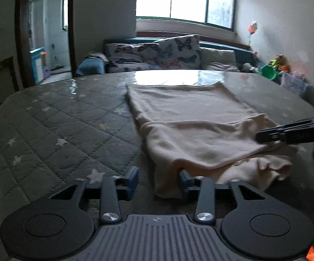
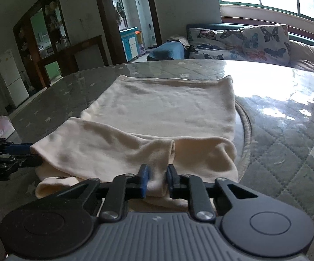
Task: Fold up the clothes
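A cream garment [image 1: 189, 113] [image 2: 167, 102] lies flat on the table, its near part folded over towards me. In the left wrist view my left gripper [image 1: 158, 174] stands open at the garment's near left corner. The cloth lies against its right finger, and bare table shows beside its left finger [image 1: 133, 179]. In the right wrist view my right gripper [image 2: 158, 174] is shut on a fold at the garment's near edge, with cloth filling the gap between its blue pads. Each gripper shows in the other's view, the right gripper [image 1: 265, 136] on the garment's right side and the left gripper [image 2: 31, 154] at its left edge.
The round table [image 1: 59, 119] [image 2: 287, 141] has a grey quilted star cover under glossy plastic. Behind it stands a sofa with butterfly cushions [image 1: 157, 52] [image 2: 244, 41]. Toys [image 1: 272, 69] sit at the far right, a white fridge [image 2: 9, 76] at the far left.
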`<state>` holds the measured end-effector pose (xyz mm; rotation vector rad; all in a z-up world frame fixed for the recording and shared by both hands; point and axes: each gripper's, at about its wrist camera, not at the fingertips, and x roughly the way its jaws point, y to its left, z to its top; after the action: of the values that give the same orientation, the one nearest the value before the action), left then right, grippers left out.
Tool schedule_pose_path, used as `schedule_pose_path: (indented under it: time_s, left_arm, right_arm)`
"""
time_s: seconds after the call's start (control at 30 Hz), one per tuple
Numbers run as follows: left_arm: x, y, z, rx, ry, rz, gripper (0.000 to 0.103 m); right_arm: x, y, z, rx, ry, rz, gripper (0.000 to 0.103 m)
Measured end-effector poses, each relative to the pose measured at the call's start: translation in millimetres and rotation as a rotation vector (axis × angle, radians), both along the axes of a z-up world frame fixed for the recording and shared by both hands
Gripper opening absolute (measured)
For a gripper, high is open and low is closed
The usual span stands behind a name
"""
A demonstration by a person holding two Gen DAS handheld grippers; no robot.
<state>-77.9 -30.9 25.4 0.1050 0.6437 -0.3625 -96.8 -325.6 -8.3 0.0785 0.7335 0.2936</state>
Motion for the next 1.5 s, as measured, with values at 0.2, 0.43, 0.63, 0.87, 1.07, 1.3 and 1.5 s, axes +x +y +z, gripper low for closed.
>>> schedule_pose_path:
  time_s: [0.2,0.43,0.63,0.87,1.07,1.3,1.5]
  left_arm:
    - [-7,2,-1,0.098,-0.05,0.07,0.013]
    - [-12,7,0,0.155,-0.036,0.017,0.032]
    - [6,26,40,0.024,-0.086,0.083,0.029]
    - [59,-18,34,-0.077,-0.021,-0.026,0.027]
    - [96,-29,-3,-0.07,0.074,-0.011,0.026]
    - [82,-14,10,-0.09,0.024,-0.02,0.026]
    - [84,-17,-2,-0.045,0.065,-0.001,0.028]
  right_arm:
    - [-4,2,2,-0.029,-0.016,0.0,0.007]
    - [-5,2,13,-0.052,-0.038,0.022,0.012]
    - [4,5,25,-0.03,-0.083,0.035,0.013]
    - [21,25,10,-0.054,-0.065,0.069,0.013]
    - [25,15,-1,-0.054,-0.036,0.07,0.011]
    - [16,11,7,-0.041,-0.057,0.077,0.012]
    - [17,13,7,-0.044,-0.056,0.066,0.012]
